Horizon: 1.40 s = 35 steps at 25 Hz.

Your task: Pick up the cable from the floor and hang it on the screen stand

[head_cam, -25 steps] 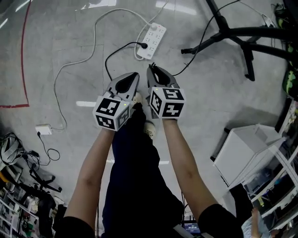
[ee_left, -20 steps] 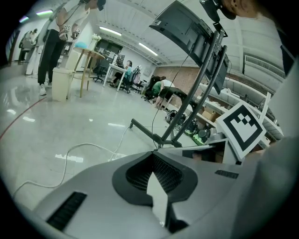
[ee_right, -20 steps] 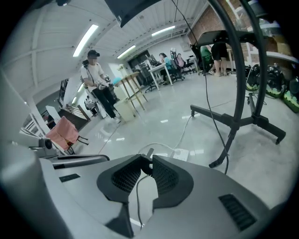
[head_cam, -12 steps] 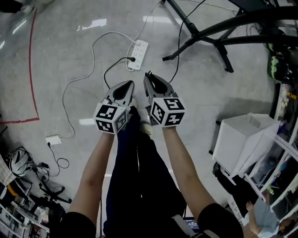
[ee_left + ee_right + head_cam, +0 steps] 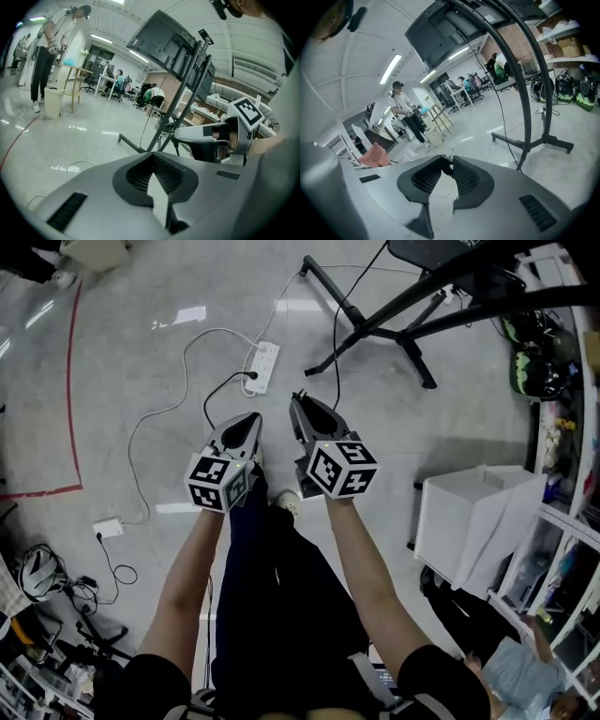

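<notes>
- Our right claw has its tips close together and pinches a small dark bit, which we take to be the black cable.
- Our left claw is pressed together at the tips. We make out nothing between them in its own view.
- In the head view one end of the cable is plugged into the power strip on the floor. From there it loops toward our claws and passes out of sight beneath them.
- We judge the pick-up as good as done. One stretch seems to be in hand, held out in front of us well above the floor, while the plugged end lies below.
- The screen stand is ahead and to our right, well apart from both claws. We see none of the picked-up stretch resting on it.
- The hanging itself is left. We have to carry the held stretch to the stand, drape it over a bar or bracket, and let go without tugging the plug.
</notes>
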{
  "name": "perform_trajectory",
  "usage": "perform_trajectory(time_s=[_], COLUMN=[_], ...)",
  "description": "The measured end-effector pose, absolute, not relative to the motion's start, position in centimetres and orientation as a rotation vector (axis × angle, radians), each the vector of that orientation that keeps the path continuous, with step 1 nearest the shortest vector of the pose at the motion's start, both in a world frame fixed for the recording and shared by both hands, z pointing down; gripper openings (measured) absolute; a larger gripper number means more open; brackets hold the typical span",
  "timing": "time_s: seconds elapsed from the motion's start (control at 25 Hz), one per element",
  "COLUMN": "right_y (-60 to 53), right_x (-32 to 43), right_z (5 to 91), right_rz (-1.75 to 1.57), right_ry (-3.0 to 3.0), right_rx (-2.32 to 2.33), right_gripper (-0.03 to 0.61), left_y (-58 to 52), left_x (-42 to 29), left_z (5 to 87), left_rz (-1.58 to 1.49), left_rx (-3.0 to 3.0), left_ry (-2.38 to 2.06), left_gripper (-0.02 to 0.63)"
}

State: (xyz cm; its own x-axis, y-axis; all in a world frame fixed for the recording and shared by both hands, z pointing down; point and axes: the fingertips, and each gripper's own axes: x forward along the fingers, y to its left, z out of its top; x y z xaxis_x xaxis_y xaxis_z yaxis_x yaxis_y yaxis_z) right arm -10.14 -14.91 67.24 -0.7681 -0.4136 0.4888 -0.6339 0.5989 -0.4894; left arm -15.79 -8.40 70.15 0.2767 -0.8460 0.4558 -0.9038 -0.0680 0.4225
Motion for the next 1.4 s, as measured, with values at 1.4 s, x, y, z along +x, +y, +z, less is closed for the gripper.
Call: perform_trajectory(time_s=[1.4], right_y=[-8.3], right_x=[4.3], right_z=[43.5], right_rz=[1.02], right_ry=[-2.715], right_rx=[0.966], right_gripper=[0.094], left_y=[-2.9], left_x=[-0.7], left_z=[46.4], left_rz=[0.045], left_rx=[2.115], left_ry=[-1.563], left_gripper=[0.008])
